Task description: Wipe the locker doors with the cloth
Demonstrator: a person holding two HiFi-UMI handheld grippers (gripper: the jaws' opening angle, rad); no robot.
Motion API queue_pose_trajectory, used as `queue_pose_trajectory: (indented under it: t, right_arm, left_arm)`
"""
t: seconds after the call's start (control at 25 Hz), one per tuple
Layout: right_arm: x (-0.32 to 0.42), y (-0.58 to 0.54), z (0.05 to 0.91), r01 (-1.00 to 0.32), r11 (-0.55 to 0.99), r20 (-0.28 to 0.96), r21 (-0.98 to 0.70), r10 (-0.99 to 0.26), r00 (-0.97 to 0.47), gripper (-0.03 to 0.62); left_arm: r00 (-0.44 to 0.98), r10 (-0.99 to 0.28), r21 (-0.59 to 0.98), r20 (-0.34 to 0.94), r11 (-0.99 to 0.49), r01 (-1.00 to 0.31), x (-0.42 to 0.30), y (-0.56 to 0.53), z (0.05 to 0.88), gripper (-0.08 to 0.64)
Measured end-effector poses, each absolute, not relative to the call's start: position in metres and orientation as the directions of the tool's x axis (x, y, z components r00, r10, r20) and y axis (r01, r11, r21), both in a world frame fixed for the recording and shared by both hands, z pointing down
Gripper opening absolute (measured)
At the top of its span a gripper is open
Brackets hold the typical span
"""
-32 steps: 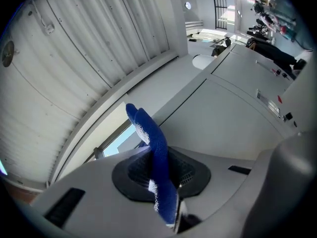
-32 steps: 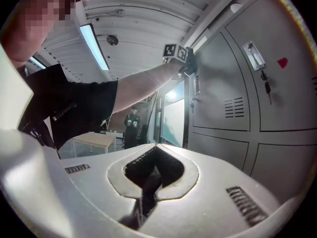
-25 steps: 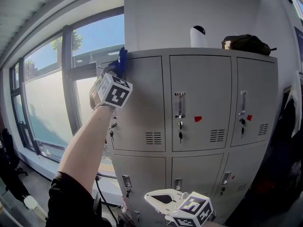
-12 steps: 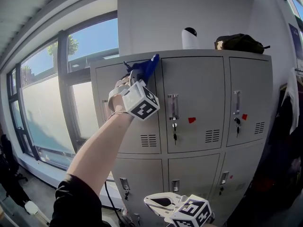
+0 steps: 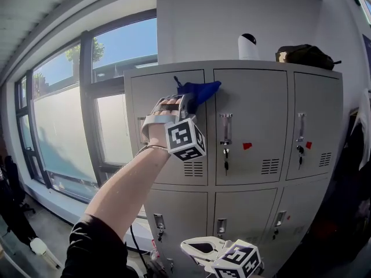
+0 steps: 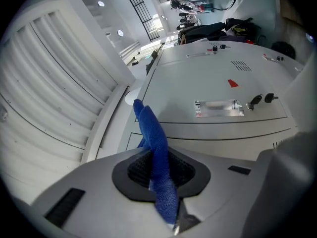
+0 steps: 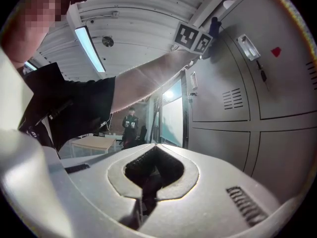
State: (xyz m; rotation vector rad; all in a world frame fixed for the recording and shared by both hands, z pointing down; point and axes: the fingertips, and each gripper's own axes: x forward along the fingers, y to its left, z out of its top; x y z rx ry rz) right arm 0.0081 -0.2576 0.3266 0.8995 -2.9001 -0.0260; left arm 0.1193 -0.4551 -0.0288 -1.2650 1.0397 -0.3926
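Observation:
A grey bank of lockers [image 5: 249, 132] fills the head view. My left gripper [image 5: 184, 101] is raised to the upper left locker door [image 5: 174, 155], shut on a blue cloth [image 5: 200, 90] that presses against the door's top right corner. In the left gripper view the blue cloth [image 6: 156, 152] stands pinched between the closed jaws, with the neighbouring door's metal handle [image 6: 218, 108] beyond it. My right gripper [image 5: 200, 249] hangs low at the bottom of the head view, jaws together and empty. In the right gripper view the raised arm [image 7: 148, 78] reaches to the lockers.
A white rounded device [image 5: 248, 46] and a dark bag [image 5: 306, 55] sit on top of the lockers. Tall windows [image 5: 69, 120] stand to the left. Keys hang in the door locks [image 5: 225, 154]. A person [image 7: 131, 122] and a table [image 7: 94, 144] are far off.
My left gripper has carried the cloth rightwards along the top of the upper left door, from its left corner to its right corner. The right gripper has stayed low.

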Motion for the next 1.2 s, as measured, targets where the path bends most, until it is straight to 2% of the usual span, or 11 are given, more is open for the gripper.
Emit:
queue_pose_trajectory:
  t: [0.24, 0.52, 0.88, 1.2]
  right_arm:
    - [-0.007, -0.255, 0.329, -0.549, 0.836, 0.109, 0.011, -0.547, -0.83, 0.006]
    - [-0.017, -0.26, 0.322, -0.547, 0.837, 0.123, 0.028, -0.546, -0.829, 0.006]
    - [-0.033, -0.261, 0.269, -0.523, 0.848, 0.07, 0.09, -0.529, -0.846, 0.006]
    - [-0.029, -0.258, 0.261, -0.517, 0.855, 0.029, 0.045, -0.518, -0.855, 0.006]
  left_arm:
    - [0.4, -0.792, -0.87, -0.46, 0.313, -0.381, 0.042, -0.476, -0.037, 0.06]
    - [0.273, -0.86, -0.841, -0.431, 0.272, -0.468, -0.044, -0.517, -0.033, 0.06]
    - [0.276, -0.874, -0.863, -0.4, 0.258, -0.434, -0.037, -0.524, -0.019, 0.06]
    - [0.316, -0.864, -0.88, -0.392, 0.251, -0.404, -0.009, -0.521, -0.004, 0.06]
